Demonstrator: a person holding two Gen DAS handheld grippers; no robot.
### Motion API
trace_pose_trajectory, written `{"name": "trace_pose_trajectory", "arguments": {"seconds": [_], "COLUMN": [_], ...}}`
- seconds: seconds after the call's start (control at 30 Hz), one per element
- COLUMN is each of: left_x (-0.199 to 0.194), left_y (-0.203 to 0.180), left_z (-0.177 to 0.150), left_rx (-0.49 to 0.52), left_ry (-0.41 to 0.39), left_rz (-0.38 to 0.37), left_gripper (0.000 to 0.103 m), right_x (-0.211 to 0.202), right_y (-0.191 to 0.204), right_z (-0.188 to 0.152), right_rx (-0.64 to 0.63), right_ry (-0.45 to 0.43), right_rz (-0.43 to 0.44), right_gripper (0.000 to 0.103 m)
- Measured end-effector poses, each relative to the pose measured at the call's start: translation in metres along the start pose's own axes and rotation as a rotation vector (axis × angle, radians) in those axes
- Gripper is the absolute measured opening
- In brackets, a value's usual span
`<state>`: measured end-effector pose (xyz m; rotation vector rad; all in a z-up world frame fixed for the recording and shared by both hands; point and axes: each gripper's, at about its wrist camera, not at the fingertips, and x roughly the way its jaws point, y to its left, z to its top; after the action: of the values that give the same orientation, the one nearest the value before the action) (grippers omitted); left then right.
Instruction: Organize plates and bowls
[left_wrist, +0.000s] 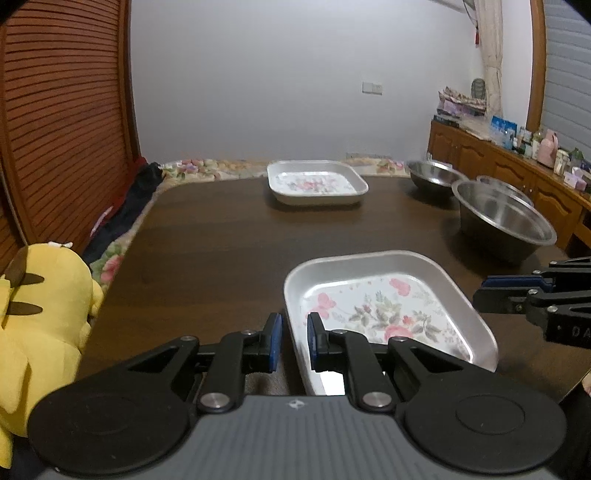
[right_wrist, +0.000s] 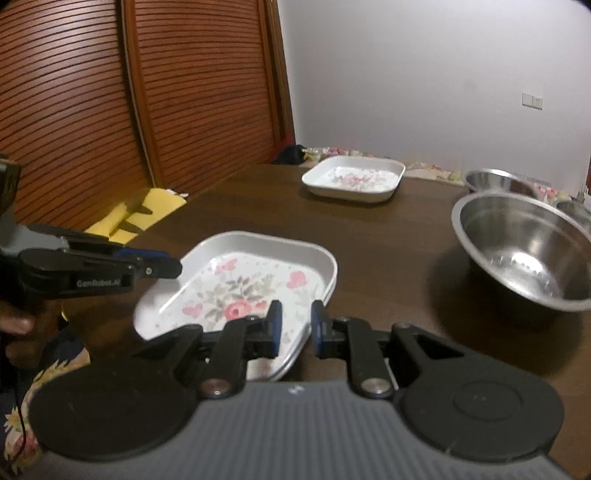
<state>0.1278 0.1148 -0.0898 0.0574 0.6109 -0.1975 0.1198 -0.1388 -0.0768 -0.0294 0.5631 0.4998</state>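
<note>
Enamel floral square tray (left_wrist: 388, 306) gripped by both fingers (left_wrist: 275, 332).

White pink-flowered plate (left_wrist: 388, 306), dark brown table (left_wrist: 221, 236), yellow plush (left_wrist: 44, 295).

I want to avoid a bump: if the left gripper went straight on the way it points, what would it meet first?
The left gripper is already shut on the near plate's rim, so that plate comes first; beyond it lies bare table, then probably the far plate.

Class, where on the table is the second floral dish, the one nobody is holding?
The far floral dish sits at the table's far edge, near the white wall; in the left wrist view the steel bowls stand to its right.
</note>
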Motion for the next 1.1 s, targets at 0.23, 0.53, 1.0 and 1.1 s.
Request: {"name": "trace_pose_trajectory", "arguments": {"seconds": [0.23, 0.53, 1.0, 1.1], "left_x": [-0.032, -0.064, -0.024, -0.003], "left_y": [0.003, -0.011, -0.010, -0.001], "left_z": [0.025, 0.052, 0.102, 0.115], "left_rx": [0.001, 0.036, 0.071, 0.058], "left_ry": [-0.069, -0.148, -0.153, -0.138], "left_rz": [0.014, 0.007, -0.035, -0.040], "left_gripper": [0.015, 0.019, 0.024, 0.032], "right_x": [-0.030, -0.063, -0.046, -0.029], "right_y": [0.000, -0.008, -0.018, -0.026], "right_z": [0.027, 0.060, 0.124, 0.132], "right_rx": [-0.030, -0.034, -0.070, -0.060], "right_ry": [-0.064, -0.138, -0.142, -0.132], "right_rz": [-0.016, -0.024, -0.006, -0.002], "right_gripper": [0.018, 0.018, 0.018, 0.018]}}
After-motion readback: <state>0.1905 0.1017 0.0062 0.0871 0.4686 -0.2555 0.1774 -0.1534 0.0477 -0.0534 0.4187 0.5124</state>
